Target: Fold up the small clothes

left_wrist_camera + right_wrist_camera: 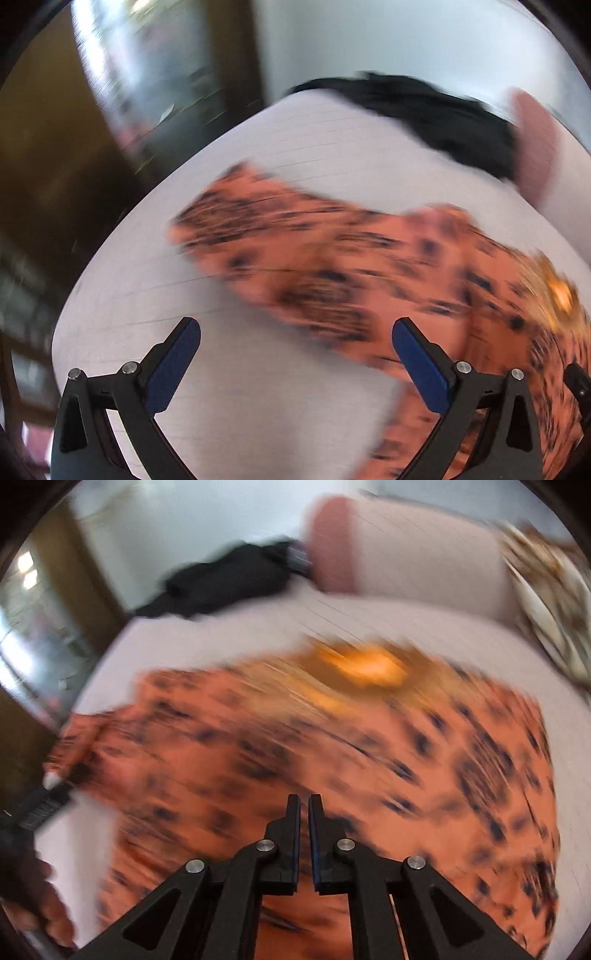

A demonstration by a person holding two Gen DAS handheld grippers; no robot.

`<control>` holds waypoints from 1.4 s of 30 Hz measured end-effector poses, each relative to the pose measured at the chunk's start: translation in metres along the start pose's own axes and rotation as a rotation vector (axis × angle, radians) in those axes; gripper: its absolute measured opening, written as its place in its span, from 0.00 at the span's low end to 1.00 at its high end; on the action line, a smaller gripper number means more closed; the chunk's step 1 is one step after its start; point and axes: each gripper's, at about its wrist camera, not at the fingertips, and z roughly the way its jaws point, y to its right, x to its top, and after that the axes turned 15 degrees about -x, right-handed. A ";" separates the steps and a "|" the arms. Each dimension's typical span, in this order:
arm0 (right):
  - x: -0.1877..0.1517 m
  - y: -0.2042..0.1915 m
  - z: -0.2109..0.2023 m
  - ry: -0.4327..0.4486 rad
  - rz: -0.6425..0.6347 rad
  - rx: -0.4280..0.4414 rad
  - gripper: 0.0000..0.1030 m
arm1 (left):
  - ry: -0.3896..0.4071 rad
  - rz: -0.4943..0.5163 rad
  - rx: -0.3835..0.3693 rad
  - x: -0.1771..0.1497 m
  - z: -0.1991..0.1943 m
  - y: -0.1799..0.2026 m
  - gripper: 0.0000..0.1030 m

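L wrist view only: left gripper (295, 332) jaws wide apart, nothing between, bare white bed (122, 266) to the corner at left. Orange spotted garment (332, 273) spread flat mid-bed, blurred. R view only: right gripper (303, 805) pinched together, empty, over the cloth; black garment (229, 579) & pillow (406, 554) by far edge, patterned blanket (546, 602) at right

Soft matt orange cloth garment (258, 760) with dark spots, pale matt sheet (258, 155) with fine lines, crumpled black cloth (229, 579), matt black plastic gripper fingers (293, 834) with shiny metal pins
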 end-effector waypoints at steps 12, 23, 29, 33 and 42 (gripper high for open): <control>0.034 -0.188 0.028 -0.182 -0.006 0.469 0.07 | -0.005 -0.310 0.081 0.015 -0.001 -0.150 1.00; 0.018 -0.207 0.064 -0.278 0.107 0.537 0.08 | -0.039 -0.333 0.037 0.013 0.006 -0.172 1.00; 0.010 -0.186 0.083 -0.332 0.237 0.636 0.06 | -0.039 -0.316 0.025 0.011 0.001 -0.161 1.00; 0.013 -0.173 0.066 -0.256 0.220 0.611 0.13 | -0.040 -0.324 0.027 0.009 -0.002 -0.160 1.00; 0.022 -0.189 0.049 -0.293 0.172 0.778 0.85 | -0.044 -0.327 0.023 0.010 0.000 -0.154 1.00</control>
